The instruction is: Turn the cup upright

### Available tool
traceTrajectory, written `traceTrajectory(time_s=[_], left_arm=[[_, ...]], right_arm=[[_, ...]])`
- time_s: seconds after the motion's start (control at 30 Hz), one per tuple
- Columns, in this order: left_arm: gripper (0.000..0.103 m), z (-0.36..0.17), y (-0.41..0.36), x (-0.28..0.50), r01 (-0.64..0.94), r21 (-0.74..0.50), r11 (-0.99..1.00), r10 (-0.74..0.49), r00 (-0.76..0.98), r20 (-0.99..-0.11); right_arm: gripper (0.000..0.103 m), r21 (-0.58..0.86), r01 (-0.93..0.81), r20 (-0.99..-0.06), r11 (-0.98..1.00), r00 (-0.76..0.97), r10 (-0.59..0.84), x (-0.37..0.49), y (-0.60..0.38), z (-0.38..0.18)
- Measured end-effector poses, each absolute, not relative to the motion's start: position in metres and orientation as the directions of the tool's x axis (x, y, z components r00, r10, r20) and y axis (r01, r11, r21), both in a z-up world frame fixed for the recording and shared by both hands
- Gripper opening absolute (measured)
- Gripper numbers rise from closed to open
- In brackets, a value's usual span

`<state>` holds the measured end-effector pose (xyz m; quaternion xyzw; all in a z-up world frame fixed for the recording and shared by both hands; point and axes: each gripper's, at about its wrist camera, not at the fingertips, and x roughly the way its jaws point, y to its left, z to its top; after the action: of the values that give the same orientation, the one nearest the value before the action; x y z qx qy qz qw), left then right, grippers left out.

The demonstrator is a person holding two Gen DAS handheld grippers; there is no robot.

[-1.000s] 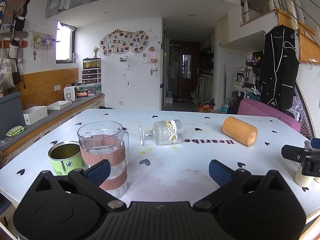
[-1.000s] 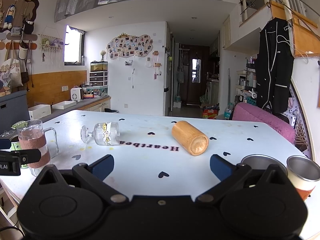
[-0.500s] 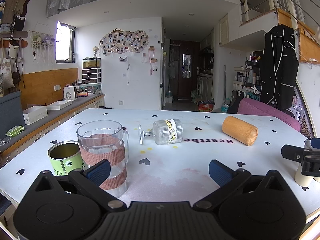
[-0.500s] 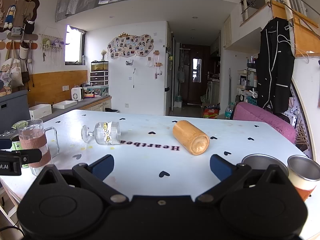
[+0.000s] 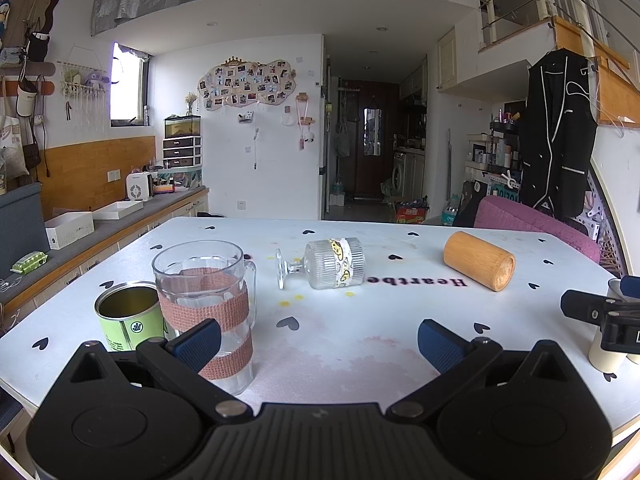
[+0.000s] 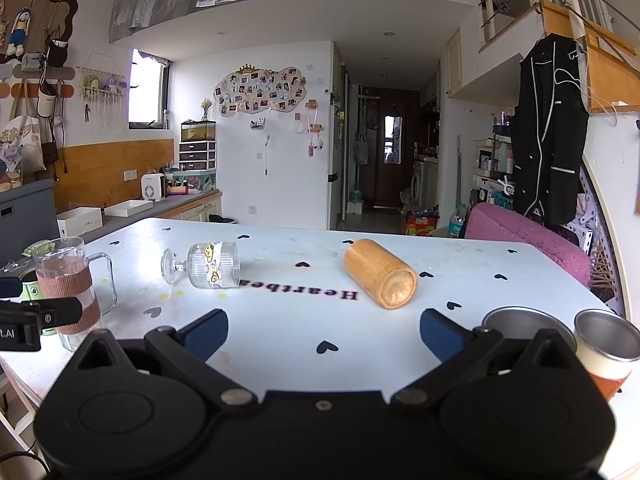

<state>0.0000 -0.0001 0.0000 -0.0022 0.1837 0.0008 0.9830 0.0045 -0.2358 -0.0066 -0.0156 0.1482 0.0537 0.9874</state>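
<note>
A ribbed stemmed glass cup with yellow smiley stickers lies on its side mid-table, foot to the left; it also shows in the right wrist view. A wooden cup lies on its side further right, and in the right wrist view its base faces me. My left gripper is open and empty, well short of the glass. My right gripper is open and empty, near the table's front edge.
A glass mug with woven bands and a green tin stand at the left, close to my left gripper. Two metal cups stand at the right front. A pink chair is beyond the white table.
</note>
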Motion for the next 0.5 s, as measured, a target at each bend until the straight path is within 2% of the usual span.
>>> traceTrajectory(time_s=[0.5], left_arm=[[0.103,0.0000,-0.0001,-0.0001,-0.002,-0.003,1.000,0.001,0.933,-0.361]], right_arm=[[0.103,-0.015,-0.112,-0.294,0.994,0.950,0.102,0.0044,-0.2338,-0.0081]])
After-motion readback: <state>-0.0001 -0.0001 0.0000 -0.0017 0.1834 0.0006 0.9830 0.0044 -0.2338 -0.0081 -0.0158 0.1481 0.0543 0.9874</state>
